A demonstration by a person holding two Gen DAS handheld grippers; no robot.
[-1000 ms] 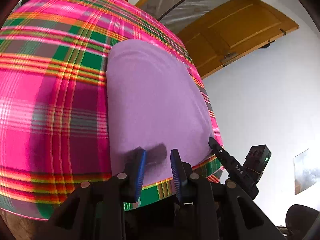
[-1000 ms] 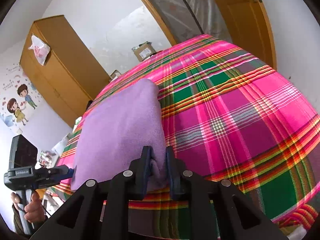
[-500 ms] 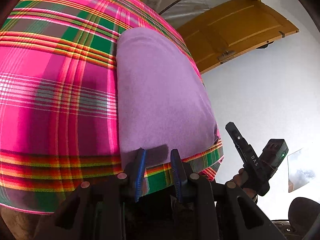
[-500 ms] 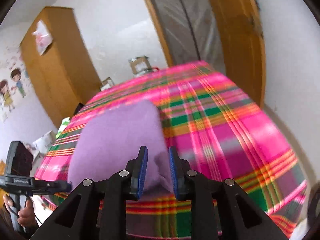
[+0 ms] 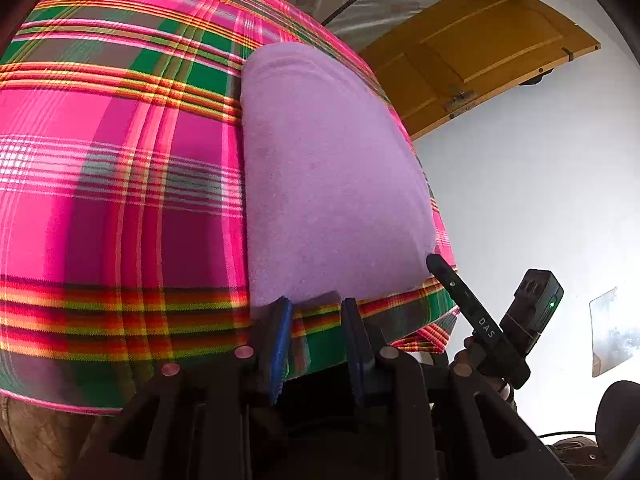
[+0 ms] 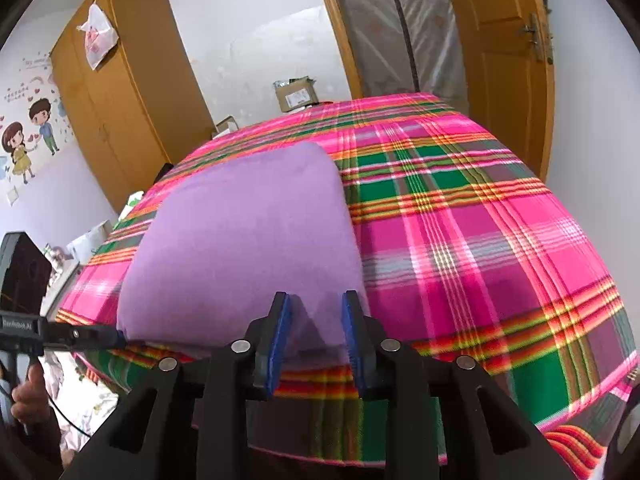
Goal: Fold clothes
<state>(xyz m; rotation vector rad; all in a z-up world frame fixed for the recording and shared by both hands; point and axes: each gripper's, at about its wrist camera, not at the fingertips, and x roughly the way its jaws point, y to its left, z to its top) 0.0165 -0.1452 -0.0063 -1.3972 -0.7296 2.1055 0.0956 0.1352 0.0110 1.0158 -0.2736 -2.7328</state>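
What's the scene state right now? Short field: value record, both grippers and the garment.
garment: purple cloth, folded into a flat rectangle
surface: pink-green plaid cover, cloth lies on it near the front edge
left gripper: open, tips just short of the cloth's near edge, nothing between the pads
right gripper: open, jaws have just been opening; cloth's near corner sits between the pads, not pinched
background: wooden wardrobe, cardboard box behind the bed

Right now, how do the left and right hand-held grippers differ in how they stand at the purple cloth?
The left hand-held gripper stands open at the purple cloth's near edge, nothing between its pads. The right hand-held gripper has just been opening, with the cloth's corner between its pads, unpinched. Both have blue pads.
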